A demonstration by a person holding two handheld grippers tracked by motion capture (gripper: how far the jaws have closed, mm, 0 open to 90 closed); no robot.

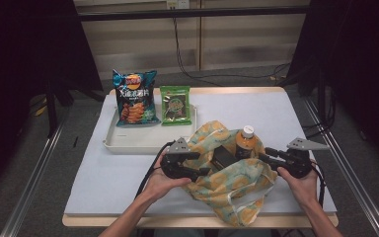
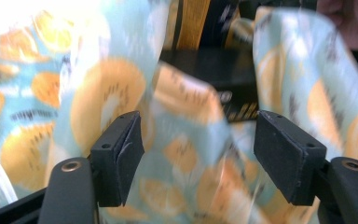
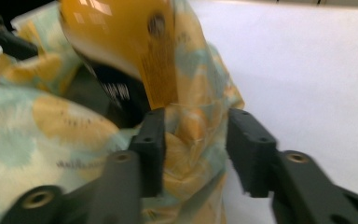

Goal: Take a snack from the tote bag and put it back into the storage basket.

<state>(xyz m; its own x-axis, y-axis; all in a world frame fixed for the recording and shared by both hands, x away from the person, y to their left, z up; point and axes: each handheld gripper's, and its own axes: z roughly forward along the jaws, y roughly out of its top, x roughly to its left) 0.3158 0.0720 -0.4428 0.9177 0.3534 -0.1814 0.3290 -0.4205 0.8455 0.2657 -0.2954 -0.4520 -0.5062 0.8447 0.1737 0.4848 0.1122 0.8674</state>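
A cloth bag [image 1: 227,185] printed with orange fruit on pale blue lies open at the table's front middle. An orange drink bottle [image 1: 246,143] with a white cap stands in its mouth, next to a black box [image 1: 222,157]. My left gripper [image 1: 203,170] is at the bag's left rim. In the left gripper view [image 2: 198,149] its jaws stand wide apart with loose bag fabric [image 2: 182,140] between them and the black box [image 2: 209,70] beyond. My right gripper [image 1: 267,155] is at the bag's right rim. Its jaws [image 3: 196,140] are parted around a fold of the bag [image 3: 28,140], just below the bottle [image 3: 121,37].
A white tray [image 1: 113,140] sits at the back left of the table. It holds a blue crisp bag [image 1: 134,97] and a green snack packet [image 1: 175,104]. The white table mat [image 1: 286,113] is bare to the right of the cloth bag. Dark curtains flank the table.
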